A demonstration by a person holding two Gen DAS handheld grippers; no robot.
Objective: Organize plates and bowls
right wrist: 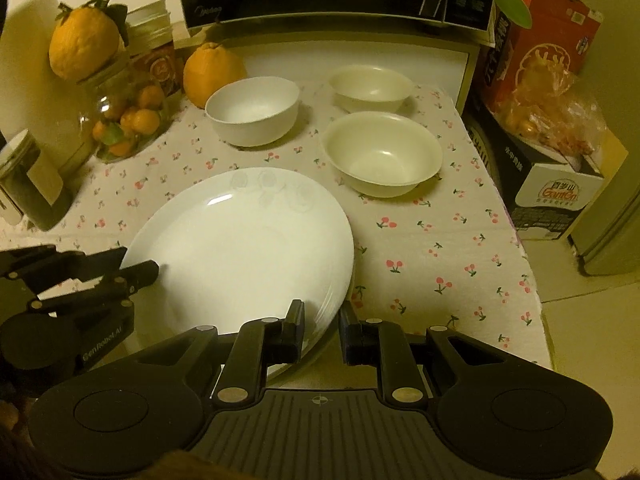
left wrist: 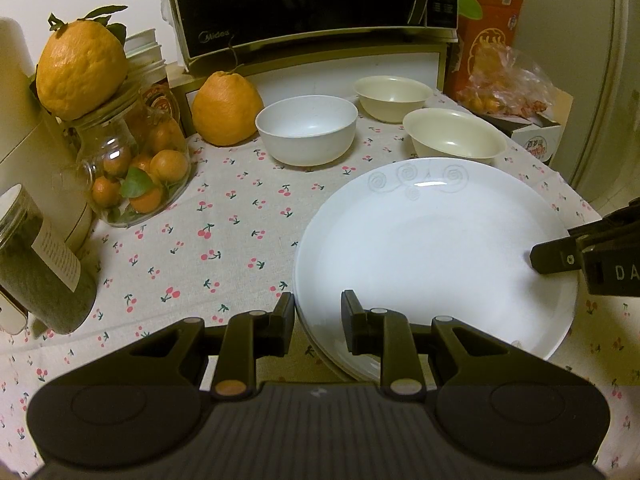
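I'm working in a home kitchen corner: ahead of my claws a microwave stands beyond the cherry-print tablecloth, a jar of oranges left.

Open cherry-print worktop right of the plate stack and between it and the glass jar; 3 bowls crowd the rear, with the microwave behind and boxes flanking the right edge.

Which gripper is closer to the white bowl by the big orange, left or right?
Left, likely. The left gripper straddles the plate stack's left edge, on the white bowl's side. The right gripper straddles the stack's right edge, farther away.
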